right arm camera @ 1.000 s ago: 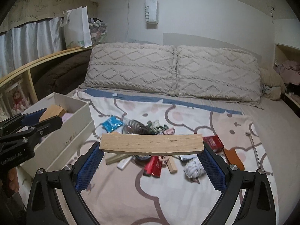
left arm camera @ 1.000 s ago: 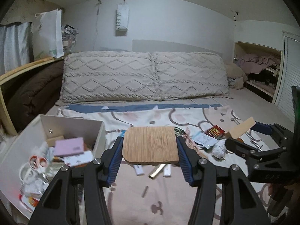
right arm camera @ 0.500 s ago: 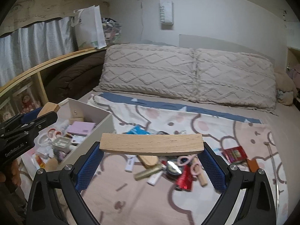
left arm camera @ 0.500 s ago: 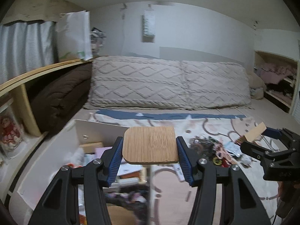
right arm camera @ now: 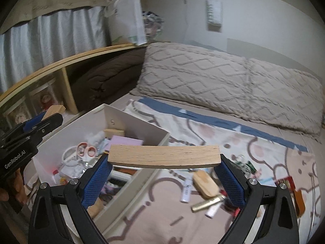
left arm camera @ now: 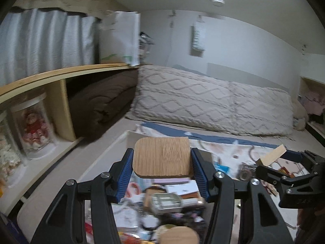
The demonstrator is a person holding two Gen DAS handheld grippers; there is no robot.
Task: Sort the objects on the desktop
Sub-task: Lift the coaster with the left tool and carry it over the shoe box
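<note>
Now left gripper [left arm camera: 162, 162] pinching wooden board [left arm camera: 162, 157] above white box [right arm camera: 140, 125]; right gripper [right arm camera: 164, 165] clamping wood strip [right arm camera: 164, 156] endwise.

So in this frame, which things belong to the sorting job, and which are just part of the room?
Part of the job:
- wooden board in the left hand-held gripper
- wooden strip in the right hand-held gripper
- white box of sorted items
- loose clutter on the bedspread

Just lying about:
- pillows
- brown quilt
- white bag
- curtain
</note>
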